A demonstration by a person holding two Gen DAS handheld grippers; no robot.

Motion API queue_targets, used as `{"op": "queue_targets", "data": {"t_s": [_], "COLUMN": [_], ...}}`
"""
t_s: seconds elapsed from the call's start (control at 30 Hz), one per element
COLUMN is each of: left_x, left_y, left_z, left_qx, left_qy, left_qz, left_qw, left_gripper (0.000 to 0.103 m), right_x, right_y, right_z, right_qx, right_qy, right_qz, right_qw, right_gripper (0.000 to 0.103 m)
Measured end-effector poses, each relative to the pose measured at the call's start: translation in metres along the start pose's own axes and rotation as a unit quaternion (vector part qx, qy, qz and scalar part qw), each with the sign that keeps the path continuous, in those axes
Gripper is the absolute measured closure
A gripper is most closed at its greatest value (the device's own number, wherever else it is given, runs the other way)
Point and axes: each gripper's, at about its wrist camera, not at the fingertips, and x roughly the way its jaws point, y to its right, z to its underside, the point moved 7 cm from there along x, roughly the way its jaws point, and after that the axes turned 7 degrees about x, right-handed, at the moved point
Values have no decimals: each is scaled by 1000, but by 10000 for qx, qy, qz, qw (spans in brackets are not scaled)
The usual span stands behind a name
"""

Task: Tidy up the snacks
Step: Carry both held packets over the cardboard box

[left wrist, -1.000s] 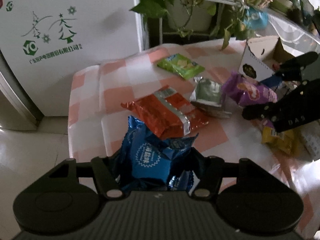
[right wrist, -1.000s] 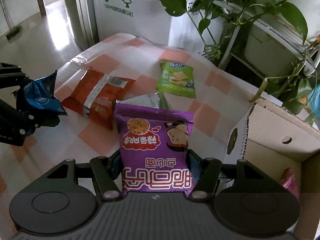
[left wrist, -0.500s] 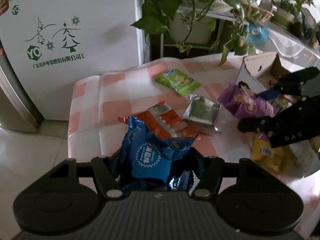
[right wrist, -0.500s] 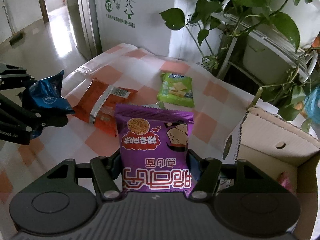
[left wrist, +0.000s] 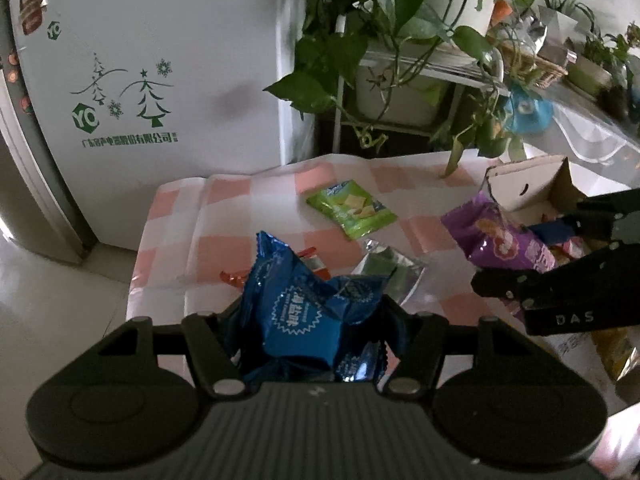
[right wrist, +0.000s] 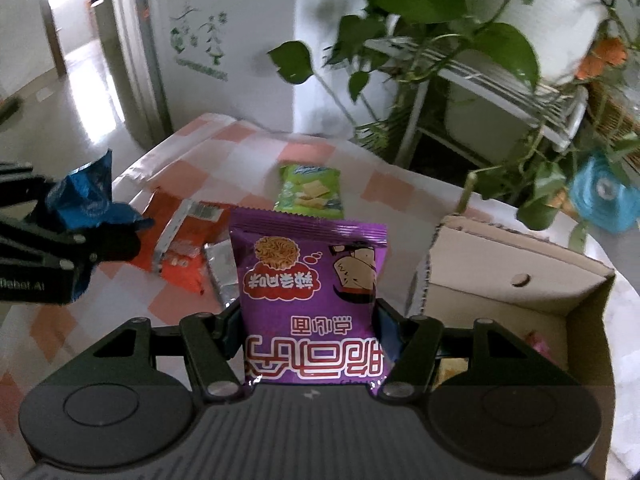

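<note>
My left gripper [left wrist: 308, 320] is shut on a crumpled blue snack bag [left wrist: 304, 308] and holds it above the checked table; it also shows at the left of the right wrist view [right wrist: 86, 204]. My right gripper [right wrist: 310, 320] is shut on a purple noodle-snack bag [right wrist: 310, 284], held up just left of an open cardboard box [right wrist: 520, 280]. In the left wrist view the purple bag [left wrist: 504, 240] hangs in front of the box [left wrist: 528, 184]. An orange bag [right wrist: 180, 248], a silver pouch [right wrist: 222, 268] and a green bag [right wrist: 310, 192] lie on the table.
The table has a pink and white checked cloth [left wrist: 240, 216]. A white fridge [left wrist: 140, 80] stands behind its far left. Potted vines on a rack [right wrist: 460, 60] hang over the far edge. A yellow bag [left wrist: 612, 344] lies by the right gripper. The box holds some snacks [right wrist: 536, 344].
Both grippers have lifted with their bags, so the table looks lower and farther. The right gripper has shifted toward the box. The blue bag now hides most of the orange bag.
</note>
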Motion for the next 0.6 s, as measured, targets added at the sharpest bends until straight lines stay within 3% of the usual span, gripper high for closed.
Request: {"op": "queue_targets", "data": {"t_s": [0.6], "left_x": [-2], "left_y": [32], "left_z": [-17], "left_qx": [16], "left_qy": [187], "left_qz": [-98], "left_qw": [9998], "left_gripper": [38], "right_x": [-34], "right_y": [21], "right_z": [-1], "right_qx": [339], "right_qy": [297], "right_qz": [318], "right_qw": [9985], "right_gripper": [32]}}
